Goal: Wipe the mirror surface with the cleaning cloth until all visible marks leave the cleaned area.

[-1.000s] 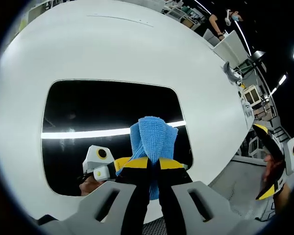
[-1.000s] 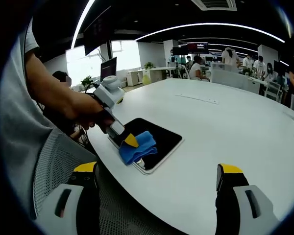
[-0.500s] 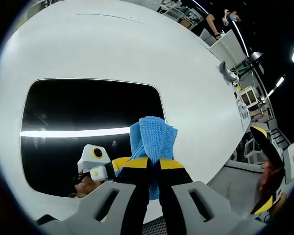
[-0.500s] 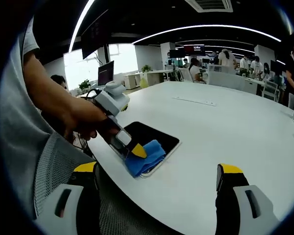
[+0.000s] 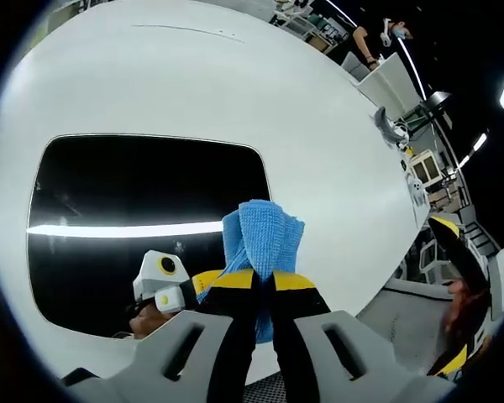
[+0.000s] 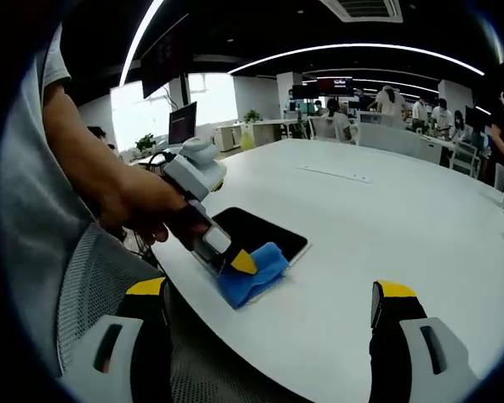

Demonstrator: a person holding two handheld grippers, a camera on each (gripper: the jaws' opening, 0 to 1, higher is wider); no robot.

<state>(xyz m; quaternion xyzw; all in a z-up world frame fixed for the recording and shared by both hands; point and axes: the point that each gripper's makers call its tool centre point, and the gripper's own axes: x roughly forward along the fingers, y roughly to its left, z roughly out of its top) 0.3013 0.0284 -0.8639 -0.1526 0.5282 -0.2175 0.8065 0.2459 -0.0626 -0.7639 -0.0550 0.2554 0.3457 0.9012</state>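
Observation:
A folded blue cleaning cloth [image 5: 263,239] is clamped in my left gripper [image 5: 263,281], which is shut on it. The cloth presses on the right-hand end of a dark rectangular mirror [image 5: 134,218] lying flat on the white table [image 5: 235,92]. The mirror reflects a ceiling light strip and the gripper's own housing. In the right gripper view the same cloth [image 6: 252,273] covers the near end of the mirror [image 6: 265,235], under the left gripper [image 6: 239,262] held by a hand. My right gripper [image 6: 269,315] hangs open above the table edge, holding nothing.
The large round white table [image 6: 386,218] stretches beyond the mirror. A grey mesh chair [image 6: 92,285] sits at the near edge. People and desks stand in the far office background [image 6: 386,101]. The right gripper [image 5: 466,285] shows at the right edge of the left gripper view.
The left gripper has slid the cloth along the mirror toward its end; the cloth now overhangs the mirror's edge. The right gripper has stayed open in place.

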